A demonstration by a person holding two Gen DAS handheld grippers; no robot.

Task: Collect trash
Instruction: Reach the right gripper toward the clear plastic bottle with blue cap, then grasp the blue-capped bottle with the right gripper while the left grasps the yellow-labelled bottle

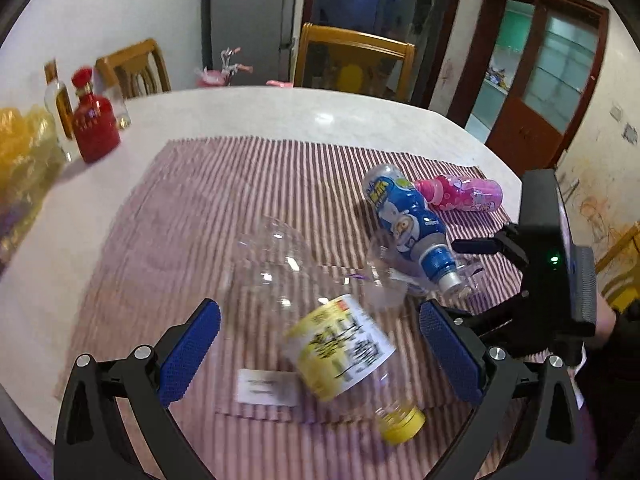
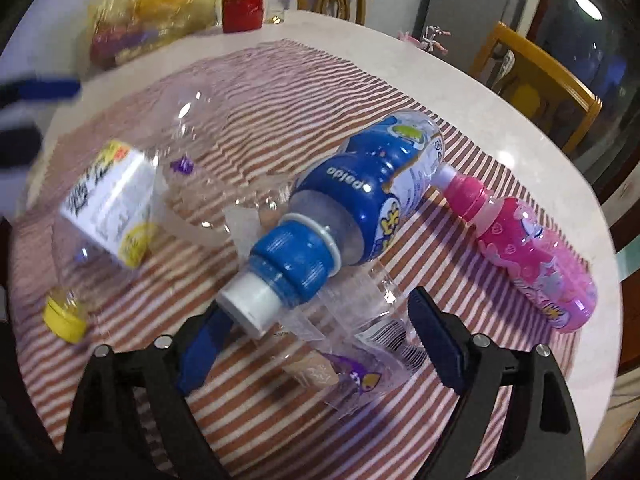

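three empty bottles lie on the striped cloth (image 1: pixel 208 184) over the table (image 1: pixel 280 112): a clear yellow-capped bottle (image 1: pixel 340 344) between the spread left tongs (image 1: pixel 320 352), a blue bottle (image 2: pixel 360 200) at the spread right tongs' (image 2: pixel 312 344) 12 o'clock, and a pink bottle (image 2: pixel 532 256) at their 2 o'clock. crumpled clear wrapping (image 2: pixel 360 352), blurred, seems to lie between the right tongs, untouched.

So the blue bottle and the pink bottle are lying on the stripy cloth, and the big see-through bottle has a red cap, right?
Not quite. The big see-through bottle has a yellow cap, not a red one; the left wrist view shows it. The blue bottle and the pink bottle are indeed lying on the stripy cloth.
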